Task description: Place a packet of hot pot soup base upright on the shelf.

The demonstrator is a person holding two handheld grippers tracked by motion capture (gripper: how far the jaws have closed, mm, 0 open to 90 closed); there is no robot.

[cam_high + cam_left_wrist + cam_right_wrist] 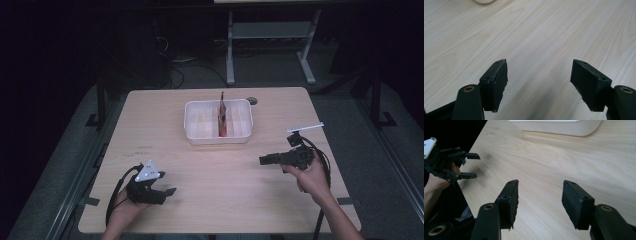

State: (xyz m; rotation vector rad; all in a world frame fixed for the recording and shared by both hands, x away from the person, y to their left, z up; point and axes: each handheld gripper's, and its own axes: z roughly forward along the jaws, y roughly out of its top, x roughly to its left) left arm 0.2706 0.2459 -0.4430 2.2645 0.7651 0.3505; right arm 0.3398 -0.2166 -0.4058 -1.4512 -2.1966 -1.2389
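A white compartment tray (200, 131) stands at the middle of the wooden table, and a thin red-orange item (222, 119) stands upright in it. My left gripper (166, 183) rests low at the front left, pointing right, open and empty over bare wood (539, 62). My right gripper (262, 160) is at the right, in front of the tray, pointing left. It is open with nothing between its fingers (540, 182). The right gripper view takes in the left gripper (475, 166) at the far left and the tray's wall (556, 127) at the top.
A thin white stick (305, 127) lies on the table beyond my right hand. A small round dark thing (251, 100) sits at the table's far edge. A metal frame (230, 50) stands on the floor behind the table.
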